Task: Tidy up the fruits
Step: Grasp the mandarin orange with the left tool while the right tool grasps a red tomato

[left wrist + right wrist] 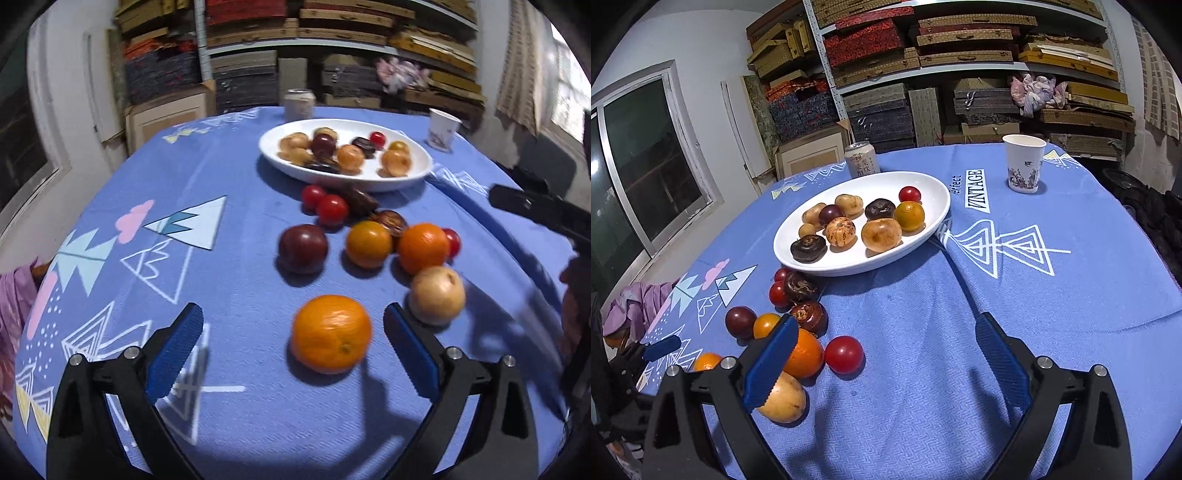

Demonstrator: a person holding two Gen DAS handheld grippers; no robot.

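A white oval plate (413, 176) (934, 218) holds several small fruits. More fruit lies loose on the blue tablecloth in front of it. In the left wrist view my left gripper (293, 323) is open, and a large orange (331, 338) lies on the cloth between its fingertips, nearer the right one. Behind it are a pale yellow fruit (437, 295), a second orange (423, 248), a yellow-orange fruit (368, 243) and a dark plum (303, 248). My right gripper (886, 332) is open and empty over bare cloth, with a red tomato (844, 355) just left of centre.
A drink can (861, 158) stands behind the plate and a paper cup (1023, 162) at the back right. Shelves of boxes fill the wall behind the table. The cloth has a raised fold (964, 280) running toward the plate. The right gripper's body (543, 212) shows at the left view's right edge.
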